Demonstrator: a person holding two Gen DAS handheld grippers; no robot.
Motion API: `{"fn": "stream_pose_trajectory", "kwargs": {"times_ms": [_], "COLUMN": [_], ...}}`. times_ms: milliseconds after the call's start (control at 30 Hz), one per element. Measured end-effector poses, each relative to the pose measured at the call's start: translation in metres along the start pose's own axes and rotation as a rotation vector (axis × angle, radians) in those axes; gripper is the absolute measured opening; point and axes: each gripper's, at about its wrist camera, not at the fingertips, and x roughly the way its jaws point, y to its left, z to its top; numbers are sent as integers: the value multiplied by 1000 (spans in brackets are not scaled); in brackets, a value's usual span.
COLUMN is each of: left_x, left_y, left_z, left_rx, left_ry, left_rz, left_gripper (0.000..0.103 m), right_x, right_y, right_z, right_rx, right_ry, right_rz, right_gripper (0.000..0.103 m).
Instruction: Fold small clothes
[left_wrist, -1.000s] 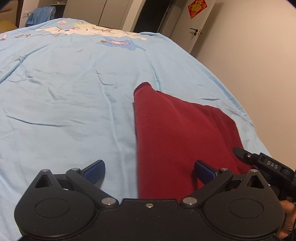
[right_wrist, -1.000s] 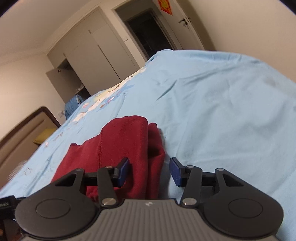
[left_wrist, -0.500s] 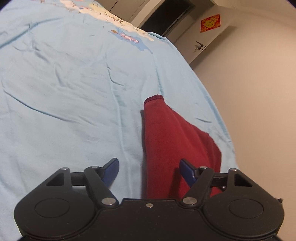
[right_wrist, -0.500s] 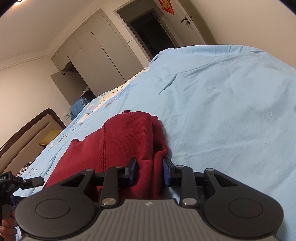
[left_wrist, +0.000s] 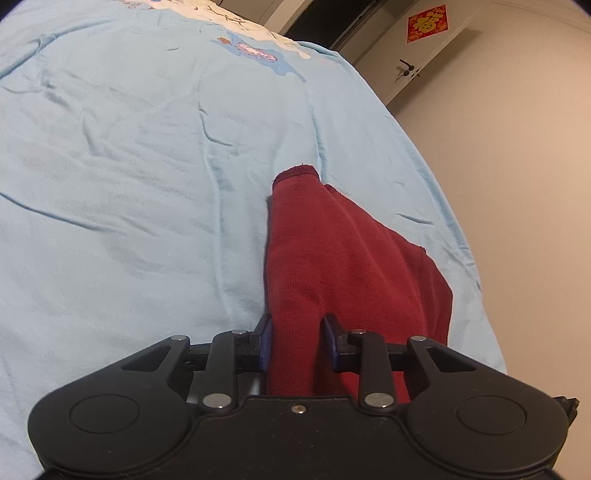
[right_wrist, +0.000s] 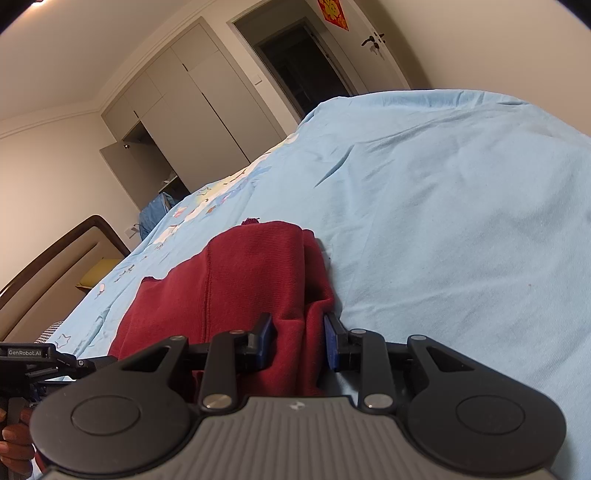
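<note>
Red garment (left_wrist: 332, 258) lies part-folded near the blue bedsheet's (left_wrist: 129, 184) edge; left gripper (left_wrist: 297, 341) and right gripper (right_wrist: 299, 341) each pinch a near corner. Uneven lifting could slip thick layers, spoiling the fold.

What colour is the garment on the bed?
Dark red garment, clearest in the left wrist view.

Dark red knit garment (left_wrist: 325, 258), folded lengthwise, on bed.
</note>
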Motion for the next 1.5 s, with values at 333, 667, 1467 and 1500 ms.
{"fn": "stream_pose_trajectory", "kwargs": {"times_ms": [333,667,1467,1500], "left_x": [-10,-31,-127,-130], "left_y": [-21,-44,-14,-9], "left_z": [-2,1,66,69], "left_rx": [105,182,176,173], "left_ry": [-15,-57,-226,-230], "left_rz": [86,87,173,186], "left_gripper": [26,22,22,22], "right_x": [-2,-20,31,37], "right_y": [10,33,147,154], "right_z": [0,12,53,53], "right_rx": [-29,-74,-85,-87], "right_ry": [-6,-28,-24,-14], "right_rz": [-26,-50,200,208], "right_gripper": [28,15,15,15]}}
